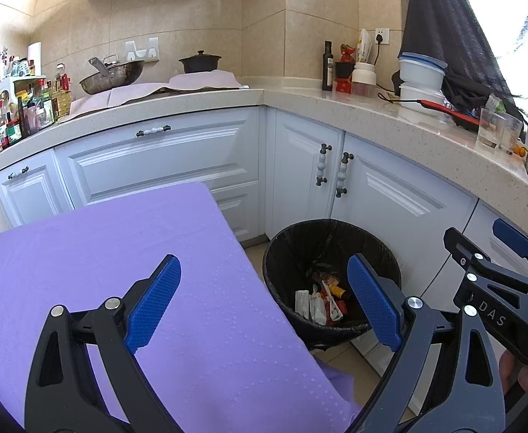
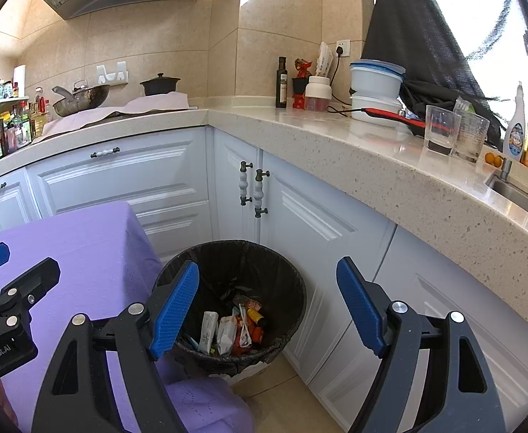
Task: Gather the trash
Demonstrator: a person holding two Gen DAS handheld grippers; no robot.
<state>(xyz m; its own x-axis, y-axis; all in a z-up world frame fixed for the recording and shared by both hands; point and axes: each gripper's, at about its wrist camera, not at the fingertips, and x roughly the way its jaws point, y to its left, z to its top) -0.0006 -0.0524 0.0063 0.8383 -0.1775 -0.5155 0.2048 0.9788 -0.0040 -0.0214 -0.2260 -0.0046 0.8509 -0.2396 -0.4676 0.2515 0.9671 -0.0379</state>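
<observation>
table: the purple cloth covers the table under and ahead of the left gripper's fingers. Every bit of it I can see is bare, no scraps left on it.

bin: the black-lined trash bin sits on the floor just past the table corner, straight ahead and below between the right gripper's fingers, and off behind the right-side finger of the left one.

trash: a little heap of wrappers and packets is already down in the bottom of the bin, so the collecting part looks pretty much done to me.

left gripper: the left gripper has its fingers spread wide with nothing between them, hanging over the table edge.

right gripper: the right gripper is also wide open and empty, aimed down at the bin mouth.

what's left: honestly not much that I can see. Maybe a check of table parts hidden behind the grippers. The counter clutter looks like normal kitchen stuff, not trash, but can't be sure.
</observation>
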